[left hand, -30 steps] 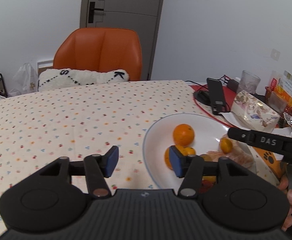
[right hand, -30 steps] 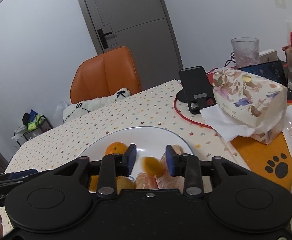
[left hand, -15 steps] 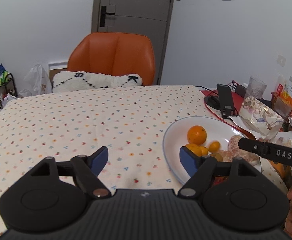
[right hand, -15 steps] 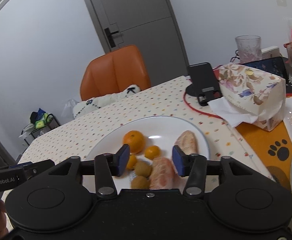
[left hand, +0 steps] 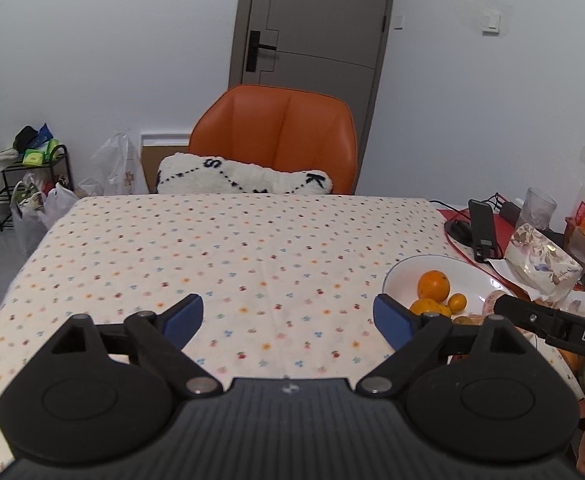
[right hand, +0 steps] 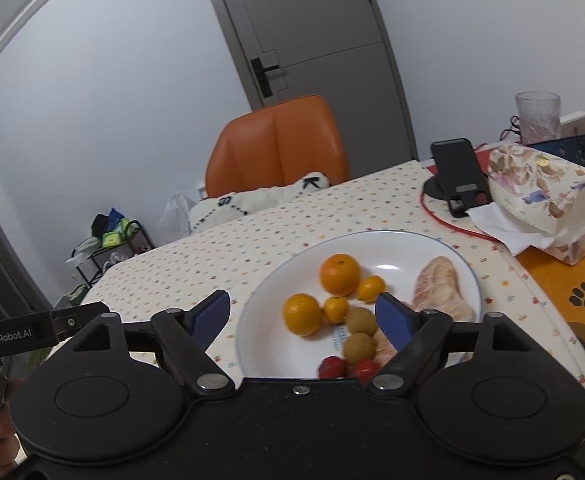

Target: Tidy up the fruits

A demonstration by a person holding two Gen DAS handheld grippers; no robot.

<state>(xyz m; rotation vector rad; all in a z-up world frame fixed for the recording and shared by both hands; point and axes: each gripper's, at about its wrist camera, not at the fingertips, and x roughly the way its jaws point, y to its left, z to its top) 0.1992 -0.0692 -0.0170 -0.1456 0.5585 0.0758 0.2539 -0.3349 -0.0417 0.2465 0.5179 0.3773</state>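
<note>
All the fruit that shows sits on one white plate (right hand: 252,320), so the job looks close to done, or maybe done, going by how things lie. No fruit lies loose on the spotted tablecloth (left hand: 232,248), which is bare on the left and far side. The plate is at the right side of the table, just in front of the right gripper (right hand: 303,313), with a flowery tissue box (right hand: 544,196) and a black phone (right hand: 458,174) farther back on the right. On the plate, a big orange (right hand: 340,274) sits at the far side, and another orange (right hand: 302,315) sits nearer and more to the left. Two small orange fruits (right hand: 370,288) lie between and beside them. Two round brown fruits (right hand: 358,346) come next, nearer to us, and two red ones (right hand: 332,367) peek out at the near edge. Peeled pink fruit pieces (right hand: 440,284) lie along the right side of the plate. The fruits look grouped by kind, each kind close together. The right gripper is spread wide and holds nothing. The left gripper (left hand: 288,316) is also spread wide and empty, and it hangs over the bare cloth, left of the plate. What might be left, I think, is only small tidying.
</note>
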